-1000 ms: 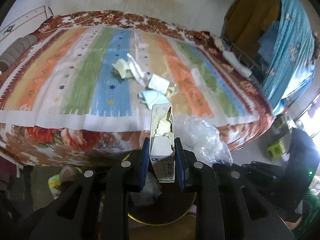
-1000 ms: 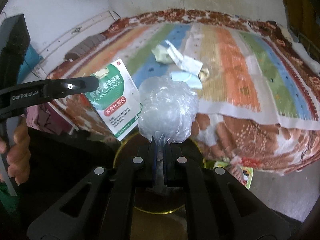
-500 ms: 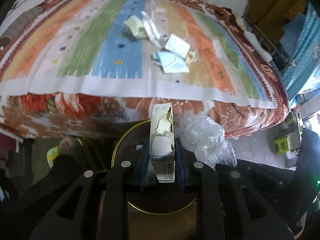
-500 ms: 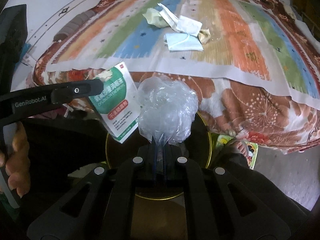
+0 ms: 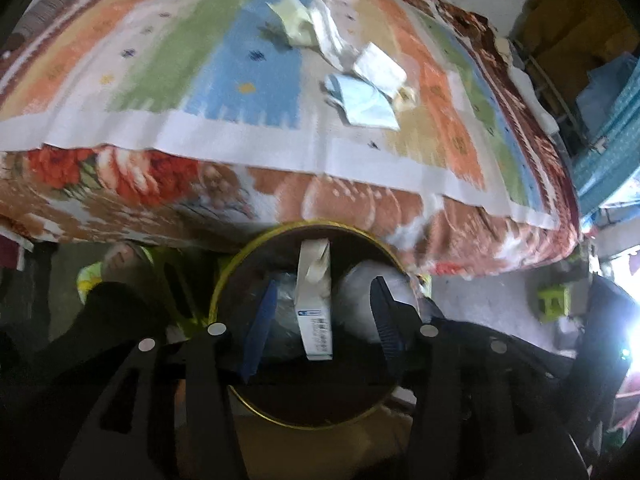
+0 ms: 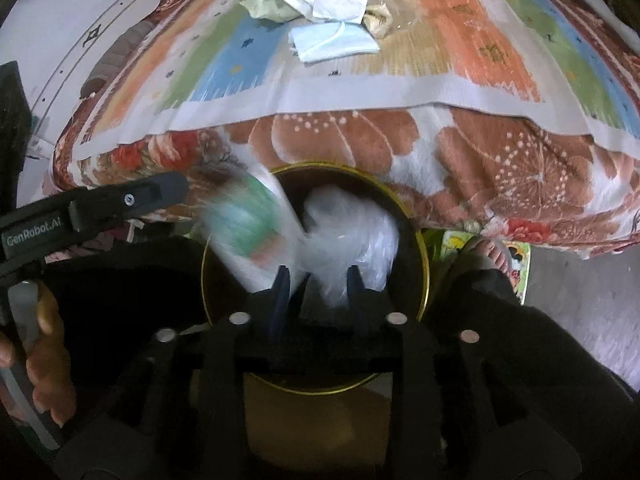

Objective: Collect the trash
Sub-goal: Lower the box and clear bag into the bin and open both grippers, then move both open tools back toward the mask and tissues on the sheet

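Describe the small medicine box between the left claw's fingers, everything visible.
The medicine box is a slim white cardboard carton with a torn, open top flap and blue print low on its narrow face. In the right wrist view it blurs, showing a green and white front. It stands upright over the gold-rimmed bin, beside the crumpled clear plastic. The left claw is open, neither finger touching it.

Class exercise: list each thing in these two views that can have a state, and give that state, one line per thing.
left gripper: open, released
right gripper: open
medicine box: torn open, upright, free over the bin
plastic wrap: crumpled, at the bin mouth
bin: open-topped
face mask: lying flat on the bed
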`<state>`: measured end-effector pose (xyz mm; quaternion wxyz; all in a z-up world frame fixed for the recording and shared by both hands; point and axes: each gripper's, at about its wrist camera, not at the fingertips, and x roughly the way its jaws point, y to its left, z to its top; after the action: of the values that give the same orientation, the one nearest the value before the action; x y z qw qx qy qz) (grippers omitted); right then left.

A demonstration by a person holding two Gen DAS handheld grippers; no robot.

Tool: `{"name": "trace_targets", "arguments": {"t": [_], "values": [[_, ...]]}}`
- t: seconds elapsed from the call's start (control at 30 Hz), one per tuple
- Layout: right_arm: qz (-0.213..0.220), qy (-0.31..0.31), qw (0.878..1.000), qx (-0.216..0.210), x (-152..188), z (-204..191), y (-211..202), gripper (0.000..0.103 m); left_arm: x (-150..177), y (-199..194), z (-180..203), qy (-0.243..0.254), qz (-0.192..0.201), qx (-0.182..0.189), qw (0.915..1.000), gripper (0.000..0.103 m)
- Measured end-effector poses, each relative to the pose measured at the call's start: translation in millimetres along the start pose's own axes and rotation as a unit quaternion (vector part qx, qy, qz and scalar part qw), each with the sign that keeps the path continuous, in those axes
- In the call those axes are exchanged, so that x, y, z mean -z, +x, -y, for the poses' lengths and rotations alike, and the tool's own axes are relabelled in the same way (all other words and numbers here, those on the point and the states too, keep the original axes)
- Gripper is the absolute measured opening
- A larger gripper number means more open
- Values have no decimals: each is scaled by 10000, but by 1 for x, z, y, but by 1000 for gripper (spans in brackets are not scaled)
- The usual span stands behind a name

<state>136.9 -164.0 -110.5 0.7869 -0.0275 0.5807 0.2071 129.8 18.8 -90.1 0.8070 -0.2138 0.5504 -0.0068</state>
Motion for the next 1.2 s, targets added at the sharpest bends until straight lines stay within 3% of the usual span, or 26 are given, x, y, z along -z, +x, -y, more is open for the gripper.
{"name": "trace_targets", "arguments": {"t": [0.3, 0.5, 0.73, 0.87, 1.07, 1.2], "values": [[281, -30, 9996, -45, -11, -2, -13, 45, -7, -4, 2, -15, 124, 15, 9999, 59], [560, -88, 9984, -59, -27, -2, -28, 53, -12, -6, -11, -339, 221, 37, 9992, 68], [724, -182, 9972, -81, -51, -2, -38, 66, -20, -13, -16, -448, 477, -117, 9978, 84], [877, -346, 9955, 91, -63, -3, -45, 74, -19, -21, -6, -27, 868, -580, 9945, 97], [1163, -304, 9927, -73, -88, 3, -57, 91, -24, -14, 0, 366, 786, -918, 9920, 97], [1285, -486, 9905, 37, -104, 1, -59, 91, -27, -12, 10, 756, 689, -957, 9901, 97]]}}
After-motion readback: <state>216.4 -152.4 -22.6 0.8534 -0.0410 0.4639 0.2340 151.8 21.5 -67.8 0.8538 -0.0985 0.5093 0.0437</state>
